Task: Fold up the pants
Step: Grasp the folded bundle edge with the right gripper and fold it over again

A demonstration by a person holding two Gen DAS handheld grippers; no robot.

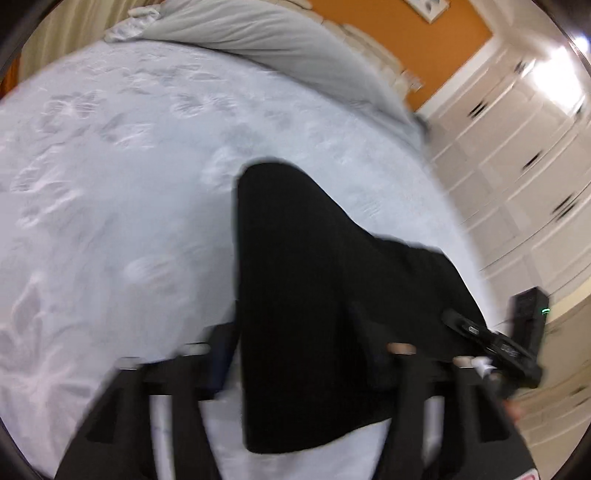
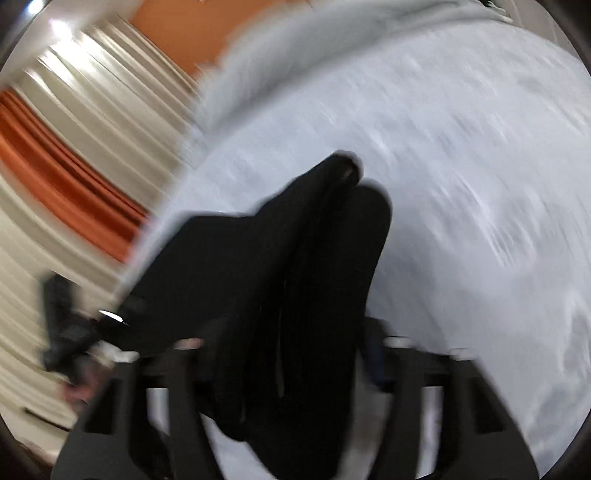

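The black pants [image 1: 306, 280] hang lifted above the pale blue bedspread [image 1: 110, 184]. My left gripper [image 1: 295, 354] is shut on the cloth, which drapes between its fingers and runs off to the right. My right gripper [image 2: 291, 354] is shut on another part of the pants [image 2: 295, 258]; the cloth hangs bunched in folds between its fingers. The right gripper also shows in the left wrist view [image 1: 495, 343] at the far end of the cloth, and the left gripper shows in the right wrist view [image 2: 70, 332]. Both views are blurred by motion.
A grey duvet [image 1: 266, 33] is bunched at the head of the bed. White wardrobe doors [image 1: 524, 155] stand past the bed's right edge. Cream and orange curtains [image 2: 66, 166] hang beside the bed in the right wrist view.
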